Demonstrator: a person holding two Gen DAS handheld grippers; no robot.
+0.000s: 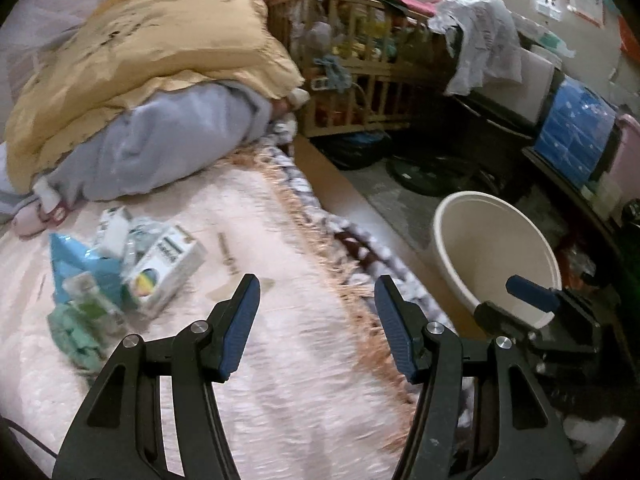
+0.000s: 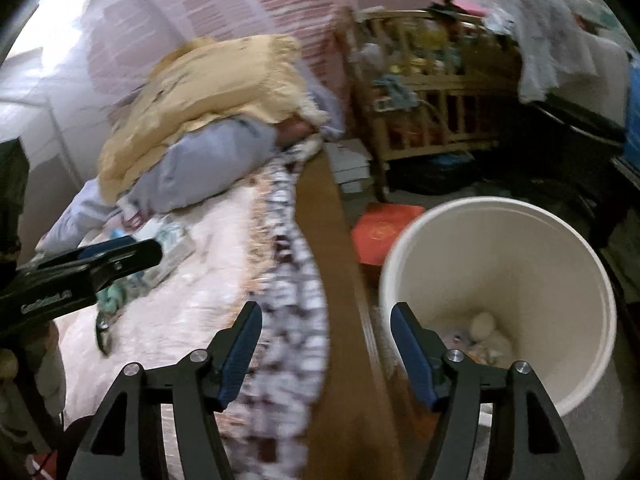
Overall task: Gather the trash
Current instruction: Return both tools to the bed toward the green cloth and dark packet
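**Hovering over the bed, both tongs empty**

Left wrist view: the left gripper (image 1: pixel 316 294) is spread wide above the pink blanket (image 1: pixel 280 360), holding nothing. A trash pile (image 1: pixel 120 268) with a white carton (image 1: pixel 168 270) lies ahead-left on the blanket.

Right wrist view: the right gripper (image 2: pixel 326 322) gapes wide, empty, over the bed edge beside the white bucket (image 2: pixel 520 240), which has scraps at its bottom.

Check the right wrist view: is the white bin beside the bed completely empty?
No. A few pale crumpled pieces of trash lie at the bottom of the white bin, seen just past the right gripper.
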